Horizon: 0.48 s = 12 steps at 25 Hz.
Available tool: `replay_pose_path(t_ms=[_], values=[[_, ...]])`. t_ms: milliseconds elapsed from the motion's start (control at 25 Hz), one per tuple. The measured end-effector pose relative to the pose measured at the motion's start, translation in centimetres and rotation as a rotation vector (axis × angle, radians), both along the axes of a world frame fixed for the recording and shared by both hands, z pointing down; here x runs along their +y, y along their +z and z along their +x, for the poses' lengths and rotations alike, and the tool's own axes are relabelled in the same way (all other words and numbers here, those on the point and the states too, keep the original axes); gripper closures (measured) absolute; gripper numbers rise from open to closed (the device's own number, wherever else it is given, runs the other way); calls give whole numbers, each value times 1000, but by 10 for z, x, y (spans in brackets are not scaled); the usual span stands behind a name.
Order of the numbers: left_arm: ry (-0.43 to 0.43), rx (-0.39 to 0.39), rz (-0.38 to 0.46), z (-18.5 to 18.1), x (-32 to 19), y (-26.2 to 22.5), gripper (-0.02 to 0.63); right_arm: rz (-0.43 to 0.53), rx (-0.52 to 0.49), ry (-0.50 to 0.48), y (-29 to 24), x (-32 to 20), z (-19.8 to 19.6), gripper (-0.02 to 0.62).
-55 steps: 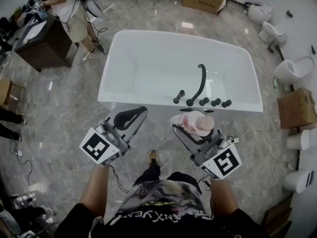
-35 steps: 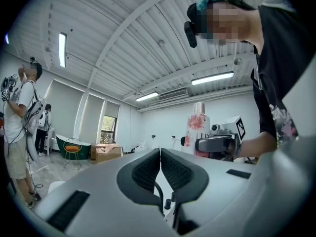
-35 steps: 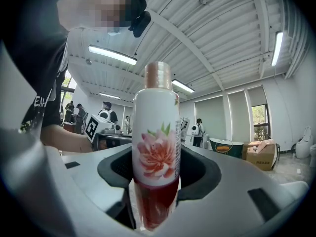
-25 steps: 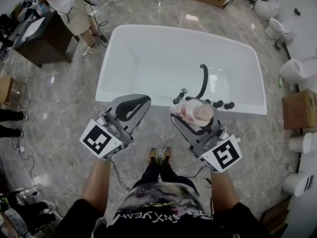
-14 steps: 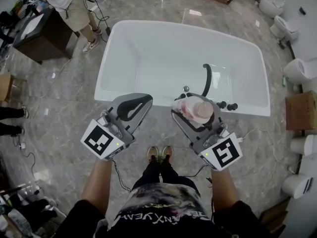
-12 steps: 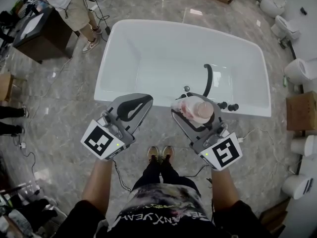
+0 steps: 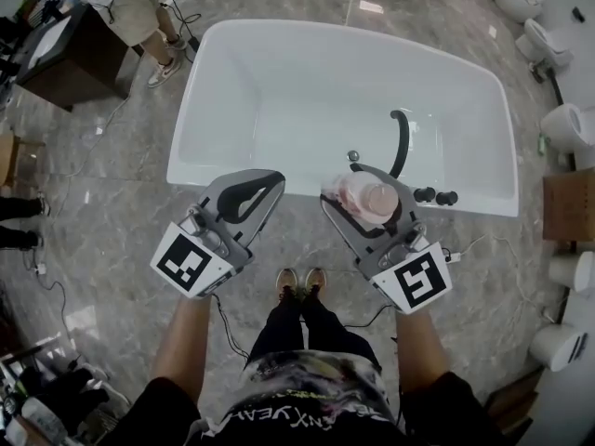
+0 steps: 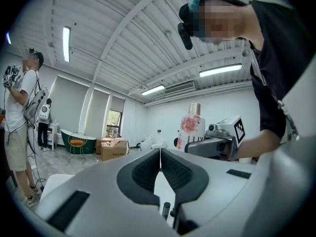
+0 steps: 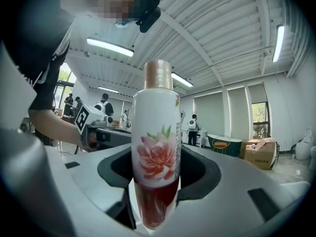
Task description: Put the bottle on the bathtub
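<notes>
Head view: bottle (image 7: 367, 196) held over the near rim of the bathtub (image 7: 279, 91).
Left gripper (image 7: 270, 182), jaws pressed together on nothing, hangs beside the right gripper (image 7: 349, 186), whose jaws pinch the upright bottle low on its body. Judged risk: the rim looks narrow and the black tap fittings (image 7: 437, 196) stand just to the right, so a knock or an off-centre release could topple the bottle into the tub. The label shows a pink flower; its fine side print is illegible.
</notes>
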<state>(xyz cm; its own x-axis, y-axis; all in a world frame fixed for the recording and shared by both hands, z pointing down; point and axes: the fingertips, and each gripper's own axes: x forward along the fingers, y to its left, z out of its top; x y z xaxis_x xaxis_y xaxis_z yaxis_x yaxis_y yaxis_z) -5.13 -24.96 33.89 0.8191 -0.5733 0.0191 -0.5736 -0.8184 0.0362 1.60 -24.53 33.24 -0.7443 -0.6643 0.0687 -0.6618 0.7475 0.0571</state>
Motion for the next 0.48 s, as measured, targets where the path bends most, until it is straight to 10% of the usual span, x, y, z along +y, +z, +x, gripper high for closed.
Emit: replay_pose_path(t_ms=[480], values=[[-25,10,-26,4,-18,74,582,-14,15,34,79,-30,-1,367]])
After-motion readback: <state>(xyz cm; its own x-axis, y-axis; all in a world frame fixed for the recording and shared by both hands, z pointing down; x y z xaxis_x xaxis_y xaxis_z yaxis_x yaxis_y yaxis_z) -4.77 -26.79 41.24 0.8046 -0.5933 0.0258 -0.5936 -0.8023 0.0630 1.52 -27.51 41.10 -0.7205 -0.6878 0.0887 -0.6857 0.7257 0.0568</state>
